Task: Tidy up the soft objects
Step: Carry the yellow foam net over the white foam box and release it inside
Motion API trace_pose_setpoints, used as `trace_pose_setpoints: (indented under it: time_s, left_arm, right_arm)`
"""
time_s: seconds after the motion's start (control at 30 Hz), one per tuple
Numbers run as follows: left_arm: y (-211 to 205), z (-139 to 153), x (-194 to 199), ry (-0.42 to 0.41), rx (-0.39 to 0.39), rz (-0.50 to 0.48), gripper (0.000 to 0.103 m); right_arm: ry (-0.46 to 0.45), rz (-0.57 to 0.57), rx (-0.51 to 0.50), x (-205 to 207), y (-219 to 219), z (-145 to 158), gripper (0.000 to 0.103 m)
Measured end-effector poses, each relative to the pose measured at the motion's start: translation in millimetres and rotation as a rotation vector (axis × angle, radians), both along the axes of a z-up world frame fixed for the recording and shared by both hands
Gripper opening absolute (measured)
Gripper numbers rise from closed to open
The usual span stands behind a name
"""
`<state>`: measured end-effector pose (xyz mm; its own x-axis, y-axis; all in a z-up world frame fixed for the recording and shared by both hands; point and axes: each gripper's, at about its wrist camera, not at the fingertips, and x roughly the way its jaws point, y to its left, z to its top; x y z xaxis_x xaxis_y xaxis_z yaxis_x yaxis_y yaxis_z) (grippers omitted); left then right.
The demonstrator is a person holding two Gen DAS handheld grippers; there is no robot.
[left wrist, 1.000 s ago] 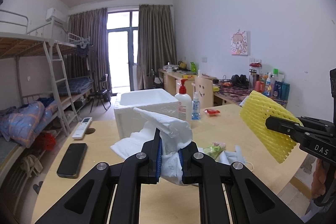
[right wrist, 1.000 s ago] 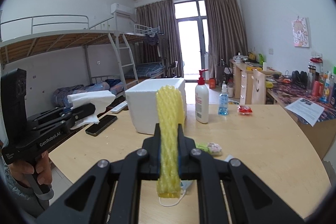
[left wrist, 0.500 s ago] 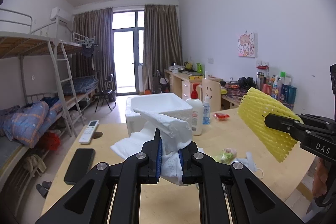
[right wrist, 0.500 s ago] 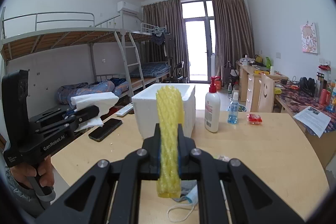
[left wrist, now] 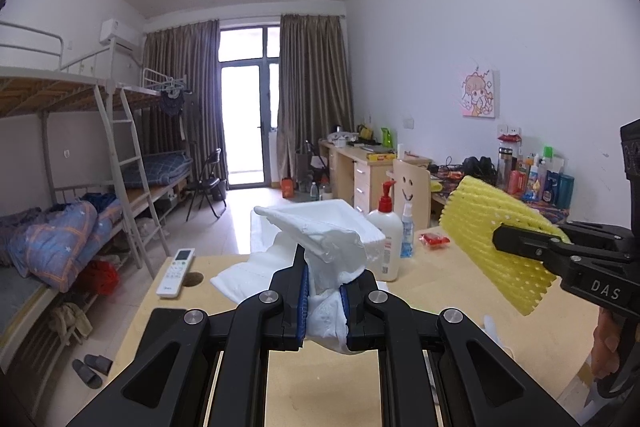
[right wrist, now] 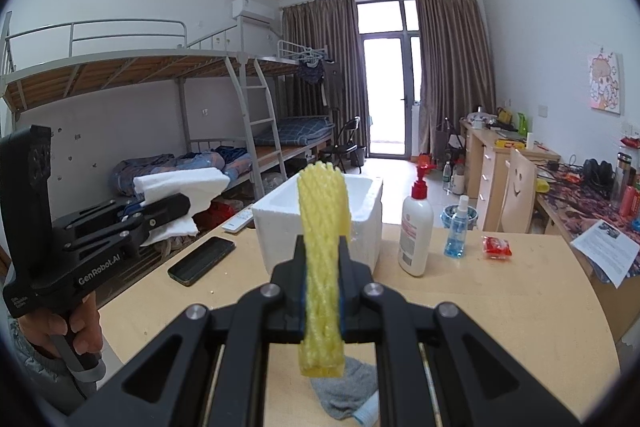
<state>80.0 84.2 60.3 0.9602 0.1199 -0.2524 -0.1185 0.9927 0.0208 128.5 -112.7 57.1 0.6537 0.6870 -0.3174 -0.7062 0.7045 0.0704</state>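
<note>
Two soft objects held clear above the wooden table, one in each gripper.

The white folded pad is pinched between the closed jaws of the left gripper, its bulk projecting up and forward beyond the tips. The yellow foam net sleeve stands upright, clamped at mid-length by the right gripper, with ends protruding above and below. Beyond stand a white foam box, lotion pump bottle and blue spray bottle; a grey sock lies below the sleeve.

White walls, metal bunk beds; brown curtains, bright glass door, perhaps tiled floor
</note>
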Motion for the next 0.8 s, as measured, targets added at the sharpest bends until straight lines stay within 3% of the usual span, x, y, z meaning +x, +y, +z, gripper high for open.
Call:
trace_pose_setpoints:
  time_s: [0.8]
  left_arm:
    - [32.7,10.3,60.7,0.028,-0.010,-0.013,0.013]
  right_arm:
    - [0.019,0.032,-0.074,55.4,57.6,23.6,0.014]
